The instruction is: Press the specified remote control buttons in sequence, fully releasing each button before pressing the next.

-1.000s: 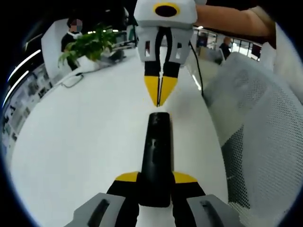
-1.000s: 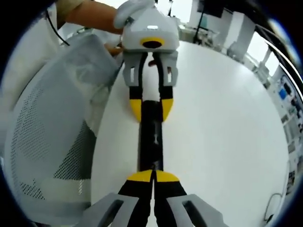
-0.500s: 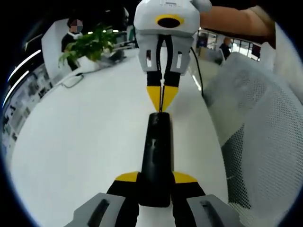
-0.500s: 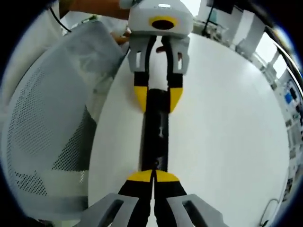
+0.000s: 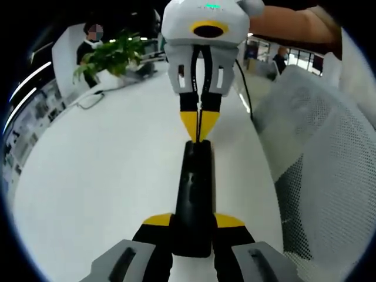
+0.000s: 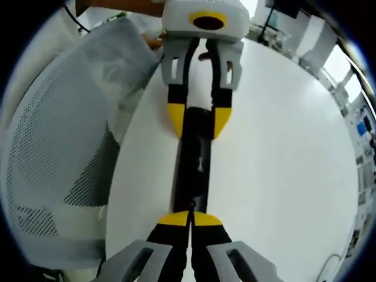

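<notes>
Clamping the near end of the black remote (image 5: 192, 200) between its yellow pads, the left hand-held gripper (image 5: 192, 222) holds it lengthwise on the white worktop (image 5: 100, 176). The right hand-held gripper (image 5: 198, 130) has its jaws pressed together, tips on the remote's far end. A mesh chair (image 5: 323, 170) stands just beside the worktop edge.

Black remote (image 5: 192, 200), yellow-tipped tools, white table (image 5: 106, 170), white mesh chair (image 5: 320, 164).
</notes>
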The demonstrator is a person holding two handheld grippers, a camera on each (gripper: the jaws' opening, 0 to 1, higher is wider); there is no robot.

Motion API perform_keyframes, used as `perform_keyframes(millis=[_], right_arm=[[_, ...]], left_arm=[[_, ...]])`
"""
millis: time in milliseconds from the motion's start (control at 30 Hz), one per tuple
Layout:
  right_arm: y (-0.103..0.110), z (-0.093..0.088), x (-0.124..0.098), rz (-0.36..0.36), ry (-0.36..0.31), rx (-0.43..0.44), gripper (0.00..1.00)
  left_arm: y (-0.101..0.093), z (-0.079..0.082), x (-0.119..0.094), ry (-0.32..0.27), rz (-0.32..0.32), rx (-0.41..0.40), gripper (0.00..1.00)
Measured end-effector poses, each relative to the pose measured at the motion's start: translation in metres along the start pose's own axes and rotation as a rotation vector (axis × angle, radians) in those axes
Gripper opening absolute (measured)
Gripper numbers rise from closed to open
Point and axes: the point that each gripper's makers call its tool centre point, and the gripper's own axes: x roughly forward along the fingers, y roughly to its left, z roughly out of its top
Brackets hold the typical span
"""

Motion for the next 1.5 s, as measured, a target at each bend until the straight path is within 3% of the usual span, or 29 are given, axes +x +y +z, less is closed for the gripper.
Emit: perform_keyframes(millis=[867, 1500], right_arm=[[0.0000, 0.0003, 0.0005, 0.036, 0.088, -0.059, 0.00], [-0.0020, -0.0006, -0.0004, 0.044, 0.080, 0.047, 0.00]], left_arm=[[0.0005, -0.0002, -0.0015, -0.013, -0.001, -0.003, 0.24], [0.0013, 0.0007, -0.0013, -0.012, 0.001, -0.003, 0.24]])
